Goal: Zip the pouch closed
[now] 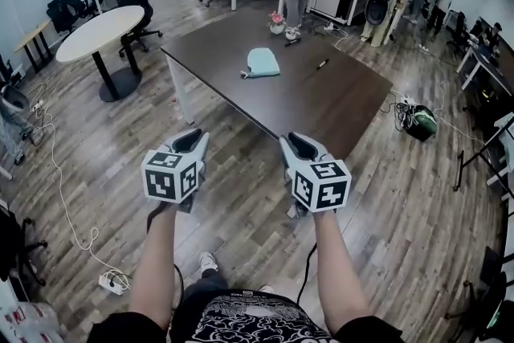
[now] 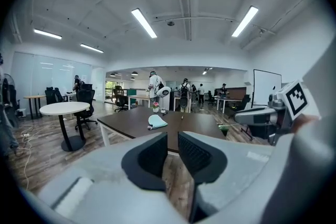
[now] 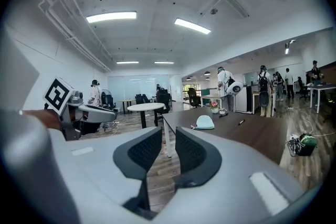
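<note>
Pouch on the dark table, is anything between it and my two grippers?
Nothing visible. The left gripper and right gripper hang over the floor, short of the table; only bare tabletop lies before the pouch. The pen lies off to its right.

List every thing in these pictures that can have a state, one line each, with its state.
pouch, lying flat on the table, untouched; zip too small to read
pen, lying on the table
flower pot, upright near the far edge
left tool, jaws slightly apart, nothing between them
right tool, jaws slightly apart, nothing between them
</note>
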`<state>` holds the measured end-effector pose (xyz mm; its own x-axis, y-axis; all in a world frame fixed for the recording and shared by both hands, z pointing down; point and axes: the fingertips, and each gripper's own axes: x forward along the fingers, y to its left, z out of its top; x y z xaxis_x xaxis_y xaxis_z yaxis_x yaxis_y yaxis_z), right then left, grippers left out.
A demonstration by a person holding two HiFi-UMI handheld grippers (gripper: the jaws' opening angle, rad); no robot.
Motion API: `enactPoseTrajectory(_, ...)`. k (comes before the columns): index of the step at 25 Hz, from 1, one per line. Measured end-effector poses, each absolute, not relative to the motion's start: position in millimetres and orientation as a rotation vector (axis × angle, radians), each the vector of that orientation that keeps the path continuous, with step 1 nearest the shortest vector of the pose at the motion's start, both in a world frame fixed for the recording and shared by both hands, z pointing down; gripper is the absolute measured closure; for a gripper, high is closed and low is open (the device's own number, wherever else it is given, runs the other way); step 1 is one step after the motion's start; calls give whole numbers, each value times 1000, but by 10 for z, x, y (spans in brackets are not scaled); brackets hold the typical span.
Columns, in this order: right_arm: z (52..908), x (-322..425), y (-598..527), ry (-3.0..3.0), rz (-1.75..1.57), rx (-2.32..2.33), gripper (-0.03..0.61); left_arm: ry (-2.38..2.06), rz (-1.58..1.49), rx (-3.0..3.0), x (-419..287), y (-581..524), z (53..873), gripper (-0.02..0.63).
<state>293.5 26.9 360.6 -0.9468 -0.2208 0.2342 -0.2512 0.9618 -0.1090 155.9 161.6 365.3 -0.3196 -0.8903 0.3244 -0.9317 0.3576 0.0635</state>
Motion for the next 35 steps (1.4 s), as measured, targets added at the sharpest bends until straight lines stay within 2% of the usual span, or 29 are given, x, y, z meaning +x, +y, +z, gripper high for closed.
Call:
enactPoseTrajectory(8, 3600, 2464, 193, -2872, 244, 479, 448, -2231, 166, 1715, 969, 1446, 3662, 491)
enactPoseTrajectory(17, 3540, 1947, 246, -2849, 262, 597, 360, -2202, 150, 1750, 288, 1522, 3601, 389)
enactPoseTrajectory(28, 3529, 1526, 224, -2830, 269, 707, 276, -2180, 146, 1785, -284, 1486, 3611, 319)
enactPoseTrajectory(35, 3500, 1401, 170, -2828, 286, 765, 244, -2158, 153, 1812, -484, 1408, 3637, 287)
